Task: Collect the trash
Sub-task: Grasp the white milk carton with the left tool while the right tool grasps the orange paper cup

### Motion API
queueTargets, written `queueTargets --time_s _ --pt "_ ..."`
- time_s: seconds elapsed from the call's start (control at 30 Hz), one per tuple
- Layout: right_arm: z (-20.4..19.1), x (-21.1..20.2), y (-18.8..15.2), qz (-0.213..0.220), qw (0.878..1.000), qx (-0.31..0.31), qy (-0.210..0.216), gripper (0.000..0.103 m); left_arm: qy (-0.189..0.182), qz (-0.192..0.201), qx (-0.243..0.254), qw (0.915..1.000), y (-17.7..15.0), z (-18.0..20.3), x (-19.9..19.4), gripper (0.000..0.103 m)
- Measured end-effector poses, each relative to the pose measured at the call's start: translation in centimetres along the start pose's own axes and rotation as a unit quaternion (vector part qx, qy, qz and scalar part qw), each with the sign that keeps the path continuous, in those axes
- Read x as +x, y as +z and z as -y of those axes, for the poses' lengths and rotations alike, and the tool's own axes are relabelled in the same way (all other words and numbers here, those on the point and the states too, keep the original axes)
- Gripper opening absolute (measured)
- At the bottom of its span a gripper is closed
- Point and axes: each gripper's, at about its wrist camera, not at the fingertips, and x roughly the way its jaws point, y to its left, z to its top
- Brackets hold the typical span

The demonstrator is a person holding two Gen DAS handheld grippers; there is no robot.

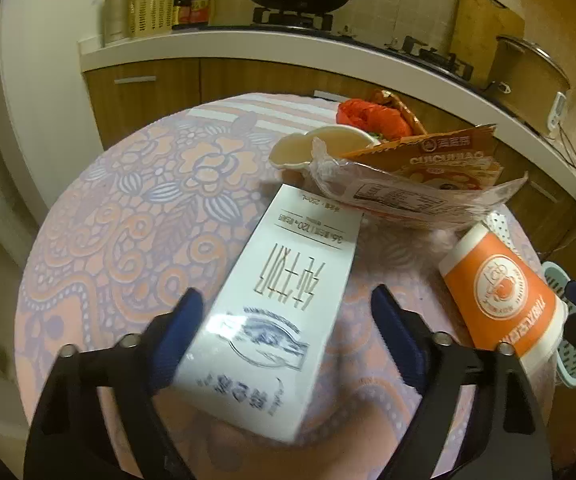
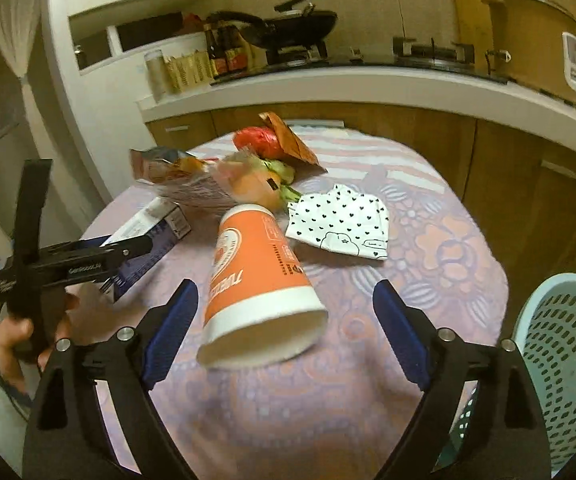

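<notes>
White milk carton (image 1: 275, 300) lies between the wide-open left hand-held gripper (image 1: 288, 320); the right hand-held gripper (image 2: 285, 312), equally spread, straddles the toppled orange cup (image 2: 255, 280).

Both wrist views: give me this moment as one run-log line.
left claw: open, straddling milk carton | right claw: open, straddling tipped orange paper cup | basket: right of table
</notes>
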Motion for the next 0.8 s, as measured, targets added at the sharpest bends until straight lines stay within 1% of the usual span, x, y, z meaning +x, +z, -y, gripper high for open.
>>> queueTargets --time_s 0.07,0.1,0.17,0.3,0.4,0.43,0.47,0.5,0.53,0.6,0.67,0.8 --pt "0.2 1.1 0.3 -0.012 1.000 0.013 0.005 0.086 -0.002 -0.011 -0.002 0.9999 -0.2 0.1 0.5 0.056" --pt "0.4 1.5 0.3 -0.018 1.000 0.018 0.006 0.087 -0.006 -0.013 -0.007 0.9999 -0.4 0.1 0.6 0.054" --pt "0.8 2.6 0.4 -0.030 0.999 0.030 0.006 0.087 -0.003 -0.007 -0.013 0.9999 -0.8 0.2 0.4 0.053" --pt "1.8 4.5 0.5 -0.058 0.995 0.071 0.046 0.089 -0.014 -0.002 -0.035 0.9993 -1.7 0.1 -0.4 0.053" --pt "1.4 5.7 0.4 -0.080 0.992 0.076 0.064 0.088 -0.020 0.005 -0.047 0.9987 -2.4 0.3 -1.3 0.053" --pt "1.2 6.0 0.4 -0.087 0.991 0.078 0.071 0.083 -0.022 0.007 -0.050 0.9985 -2.6 0.3 -1.6 0.053" --pt "1.1 6.1 0.3 -0.091 0.990 0.079 0.075 0.075 -0.026 0.008 -0.055 0.9981 -3.0 0.4 -2.1 0.053" --pt "0.8 5.9 0.3 -0.085 0.991 0.074 0.074 0.068 -0.027 0.007 -0.058 0.9979 -3.2 0.6 -2.3 0.053" --pt "0.6 5.7 0.3 -0.084 0.990 0.070 0.084 0.065 -0.028 0.008 -0.060 0.9978 -3.5 0.6 -2.7 0.053" --pt "0.5 4.9 0.2 -0.080 0.990 0.067 0.095 0.054 -0.028 0.013 -0.061 0.9977 -4.1 0.9 -3.8 0.053" --pt "0.6 3.9 0.1 -0.071 0.991 0.065 0.093 0.054 -0.032 0.023 -0.064 0.9972 -4.5 0.8 -4.9 0.053" --pt "1.4 1.2 0.4 -0.044 0.993 0.061 0.087 0.054 -0.057 0.062 -0.076 0.9935 -4.5 0.9 -8.2 0.053"
